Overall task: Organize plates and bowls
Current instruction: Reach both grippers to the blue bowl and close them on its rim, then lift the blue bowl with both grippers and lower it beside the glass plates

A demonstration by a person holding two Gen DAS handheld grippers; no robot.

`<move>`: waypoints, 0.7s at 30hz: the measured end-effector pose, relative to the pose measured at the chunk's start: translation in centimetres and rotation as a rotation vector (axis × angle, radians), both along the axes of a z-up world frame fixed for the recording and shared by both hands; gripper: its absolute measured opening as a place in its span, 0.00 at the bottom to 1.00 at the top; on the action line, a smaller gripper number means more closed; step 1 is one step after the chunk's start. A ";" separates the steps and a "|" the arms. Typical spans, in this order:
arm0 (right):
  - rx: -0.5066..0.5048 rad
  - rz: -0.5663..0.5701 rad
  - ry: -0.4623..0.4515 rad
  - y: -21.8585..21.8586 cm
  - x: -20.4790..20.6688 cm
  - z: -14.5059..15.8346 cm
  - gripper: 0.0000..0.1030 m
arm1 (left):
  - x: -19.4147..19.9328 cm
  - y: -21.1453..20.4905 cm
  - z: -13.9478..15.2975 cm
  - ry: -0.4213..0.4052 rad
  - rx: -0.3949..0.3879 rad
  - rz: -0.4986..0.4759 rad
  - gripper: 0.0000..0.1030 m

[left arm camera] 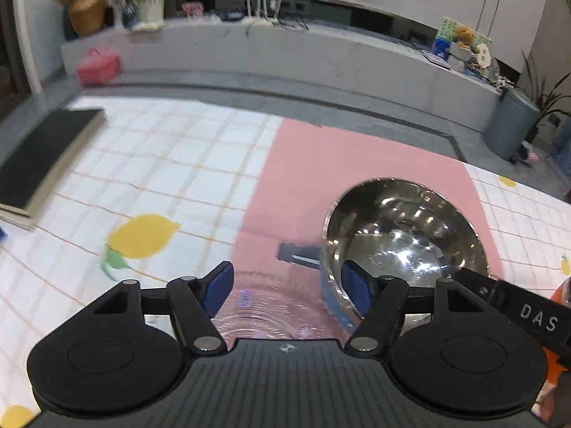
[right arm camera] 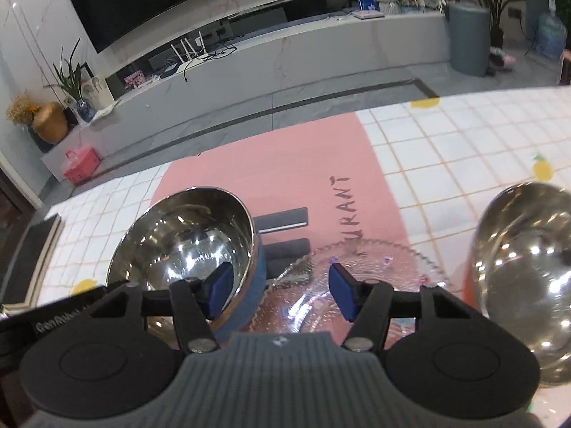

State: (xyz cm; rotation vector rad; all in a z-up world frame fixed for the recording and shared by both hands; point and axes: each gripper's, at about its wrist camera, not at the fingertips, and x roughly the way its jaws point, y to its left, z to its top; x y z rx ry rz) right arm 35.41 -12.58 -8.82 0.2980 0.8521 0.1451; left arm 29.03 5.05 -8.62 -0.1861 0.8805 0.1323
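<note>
- across the lower half of both frames lies the pink rectangular placemat [right arm camera: 285,164] on the white tiled tablecloth with lemon prints [left arm camera: 171,164]; a dragged dish could ruck it.
- left of centre in the right wrist view, the shiny steel bowl with a blue outer wall [right arm camera: 185,239] sits tilted, touching the clear ribbed glass plate [right arm camera: 371,267]; a nudge may knock it onto the glass.
- at the right edge, a second steel bowl [right arm camera: 528,285] could be bumped.
- both the left gripper [left arm camera: 287,285] and the right gripper [right arm camera: 280,292] are spread wide, holding nothing; the smooth plate may slip when pinched.
</note>
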 end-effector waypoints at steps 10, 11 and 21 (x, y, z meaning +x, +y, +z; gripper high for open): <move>0.123 0.022 -0.050 0.2 0.5 -2.0 0.22 | 0.7 0.0 -1.3 -0.052 -0.067 0.008 0.36; 0.122 0.023 -0.055 0.3 0.5 -1.9 0.21 | 0.8 0.0 -1.3 -0.054 -0.094 -0.004 0.31; 0.217 -0.021 -0.124 -1.6 0.2 0.0 0.19 | -0.4 -1.3 0.8 -0.109 -0.100 -0.073 0.14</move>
